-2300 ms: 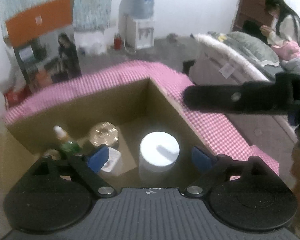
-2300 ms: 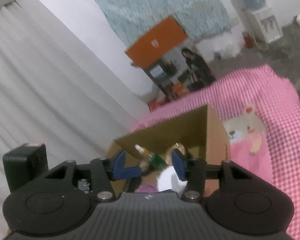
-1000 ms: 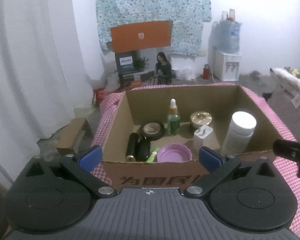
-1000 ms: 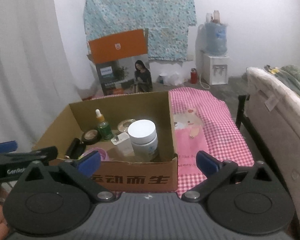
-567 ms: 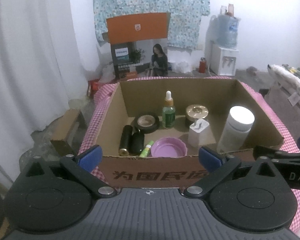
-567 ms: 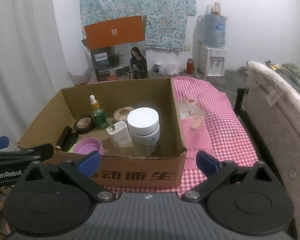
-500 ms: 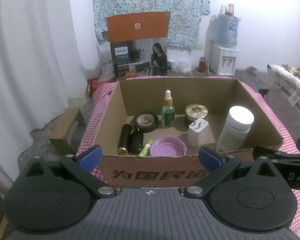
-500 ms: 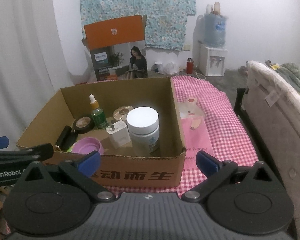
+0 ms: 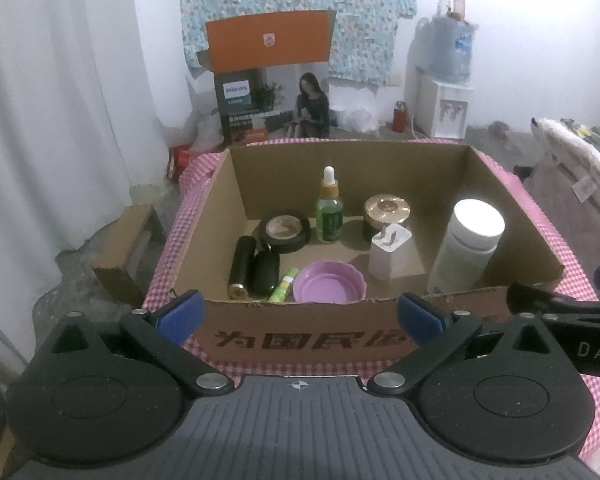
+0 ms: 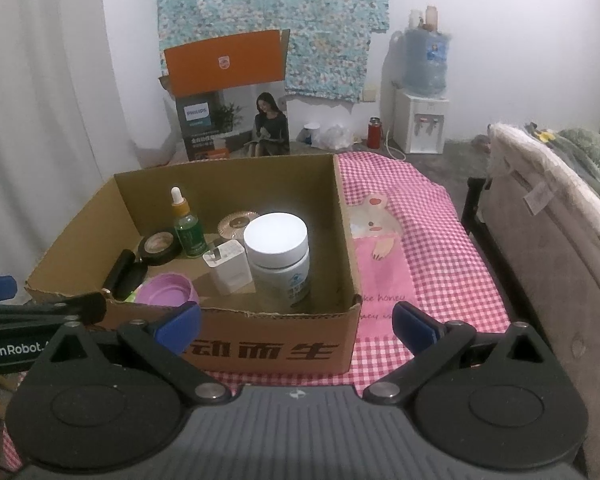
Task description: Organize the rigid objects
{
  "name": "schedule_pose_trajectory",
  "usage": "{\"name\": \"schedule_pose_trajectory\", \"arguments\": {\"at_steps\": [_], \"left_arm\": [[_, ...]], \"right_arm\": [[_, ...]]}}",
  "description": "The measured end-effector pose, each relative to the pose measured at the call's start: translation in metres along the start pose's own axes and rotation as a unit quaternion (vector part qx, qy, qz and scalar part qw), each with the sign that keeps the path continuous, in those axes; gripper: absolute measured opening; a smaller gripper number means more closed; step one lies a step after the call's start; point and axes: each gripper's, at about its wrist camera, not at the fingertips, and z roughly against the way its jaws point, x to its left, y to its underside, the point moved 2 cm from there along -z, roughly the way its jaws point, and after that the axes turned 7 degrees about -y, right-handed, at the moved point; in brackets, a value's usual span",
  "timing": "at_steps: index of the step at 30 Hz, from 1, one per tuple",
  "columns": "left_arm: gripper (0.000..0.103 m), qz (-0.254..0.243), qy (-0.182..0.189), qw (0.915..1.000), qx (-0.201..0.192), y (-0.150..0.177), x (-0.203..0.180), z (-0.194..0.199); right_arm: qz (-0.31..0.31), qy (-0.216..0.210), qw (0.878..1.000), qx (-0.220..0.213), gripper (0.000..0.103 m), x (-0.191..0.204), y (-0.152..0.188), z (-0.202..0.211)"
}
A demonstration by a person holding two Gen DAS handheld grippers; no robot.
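Note:
An open cardboard box (image 9: 512, 216) (image 10: 346, 232) stands on a pink checked cloth. Inside it are a white jar (image 9: 466, 246) (image 10: 278, 256), a white charger plug (image 9: 390, 254) (image 10: 228, 266), a green dropper bottle (image 9: 329, 210) (image 10: 187, 230), a gold-lidded tin (image 9: 386, 216), a black tape roll (image 9: 285, 232), two black tubes (image 9: 254, 268), a small green stick (image 9: 283, 289) and a purple lid (image 9: 329, 286) (image 10: 167, 290). My left gripper (image 9: 298, 316) is open and empty, just in front of the box. My right gripper (image 10: 296, 324) is open and empty, at the box's near right corner.
The pink checked cloth (image 10: 420, 248) with a bear picture stretches right of the box. A grey sofa (image 10: 552, 216) is at the far right. An orange Philips carton (image 9: 268, 80) and a water dispenser (image 9: 446, 84) stand against the back wall. A small cardboard box (image 9: 126, 252) lies on the floor left.
Both grippers have pulled back out of the box and level with its front wall. Over the last half second almost nothing moves.

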Motion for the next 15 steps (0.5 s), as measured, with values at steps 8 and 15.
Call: {"name": "schedule_pose_trajectory", "arguments": {"at_steps": [8, 15], "left_arm": [[0.103, 0.0, 0.0, 1.0, 0.004, -0.0003, 0.0003, -0.003], [0.103, 0.0, 0.0, 1.0, 0.005, -0.0004, 0.0011, -0.0032]], "right_arm": [[0.0, 0.0, 1.0, 0.001, 0.103, -0.0001, 0.0003, -0.0002], [0.006, -0.002, 1.0, 0.002, 0.103, -0.0016, 0.0012, -0.0029]]}}
